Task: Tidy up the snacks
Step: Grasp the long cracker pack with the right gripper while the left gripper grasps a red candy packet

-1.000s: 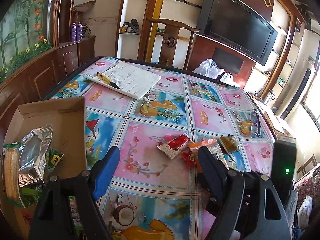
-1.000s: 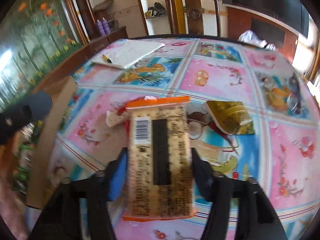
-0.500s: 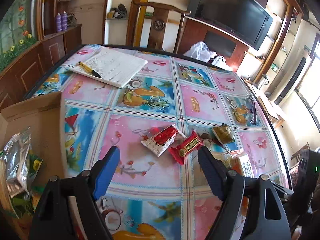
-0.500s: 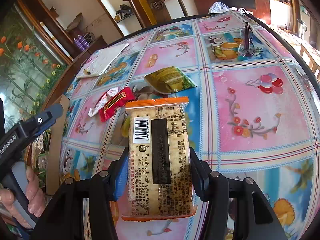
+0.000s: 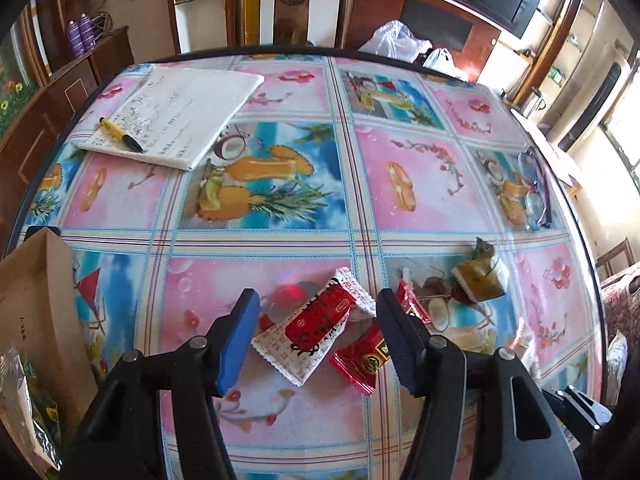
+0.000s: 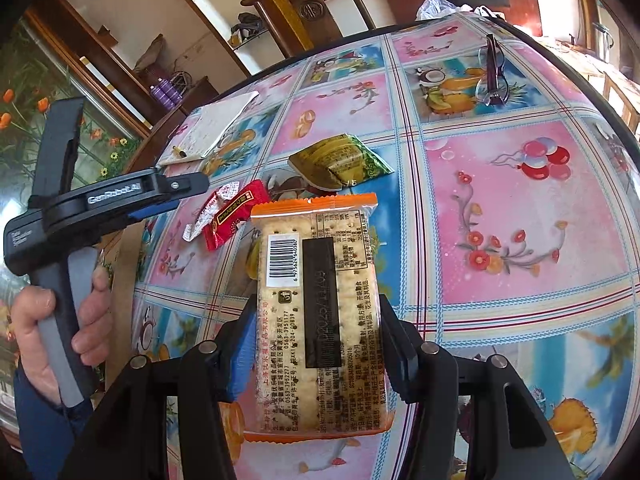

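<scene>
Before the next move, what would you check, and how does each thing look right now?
1. Right gripper holds the cracker pack firmly: ok, pads press both sides.
2. Left gripper lined up on the white-red packet: ok, it lies between the jaws, which have just been closing.
3. Left pads touching the packet: not ok, gaps show on both sides.
4. Red packet clear of the grab: not ok, it sits against the right finger.
5. Room in the box: cannot tell.

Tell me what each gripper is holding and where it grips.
Right gripper clamps the cracker packet by its long side edges. Left gripper holds nothing; jaws just narrowed around the red-and-white snack packet.
</scene>
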### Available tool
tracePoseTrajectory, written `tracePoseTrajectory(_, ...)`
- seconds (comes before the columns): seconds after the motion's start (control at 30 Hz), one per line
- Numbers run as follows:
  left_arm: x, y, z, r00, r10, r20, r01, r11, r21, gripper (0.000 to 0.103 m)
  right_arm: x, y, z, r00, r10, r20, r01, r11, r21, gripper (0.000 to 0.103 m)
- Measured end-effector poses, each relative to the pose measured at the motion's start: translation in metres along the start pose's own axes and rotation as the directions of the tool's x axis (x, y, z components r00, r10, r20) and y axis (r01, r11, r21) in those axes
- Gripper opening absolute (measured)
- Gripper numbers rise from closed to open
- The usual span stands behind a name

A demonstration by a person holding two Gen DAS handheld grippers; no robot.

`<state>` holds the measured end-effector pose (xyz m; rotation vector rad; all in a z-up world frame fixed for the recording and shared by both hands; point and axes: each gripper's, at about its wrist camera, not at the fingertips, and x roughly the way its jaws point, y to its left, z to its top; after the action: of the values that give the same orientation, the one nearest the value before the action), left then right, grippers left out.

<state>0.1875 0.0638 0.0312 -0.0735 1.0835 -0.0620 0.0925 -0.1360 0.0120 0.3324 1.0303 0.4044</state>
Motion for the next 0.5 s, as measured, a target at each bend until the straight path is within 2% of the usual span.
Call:
tracePoseTrajectory(0.1, 0.013, 0.001, -0.005, 0.999, -0.003, -0.033, 0.003, 1.0, -0.007, 0.038, 0.001, -0.001, 0.0, 1.0, 0.001, 0.001, -0.001, 1.0, 0.0, 0.058)
tracePoseTrajectory(0.2, 0.012, -0.001, -0.014, 1.0, 0.029, -0.003, -0.029, 1.0, 0.003, 0.031, 0.001, -0.001, 0.0, 1.0, 0.002, 0.001, -0.002, 1.0, -0.001, 0.058)
tracePoseTrajectory(0.4, -0.002, -0.005, -0.039, 0.997, 0.059, 0.049, -0.058, 0.998, -0.012, 0.025, 0.001, 0.002, 0.0, 1.0, -0.01, 0.003, 0.01, 1.0, -0.017, 0.058)
tracePoseTrajectory(0.5, -0.005, -0.011, -0.051, 0.99, 0.115, 0.085, -0.116, 0.993, -0.003, 0.023, 0.002, 0.004, -0.001, 1.0, -0.021, 0.007, 0.021, 0.999, -0.03, 0.058)
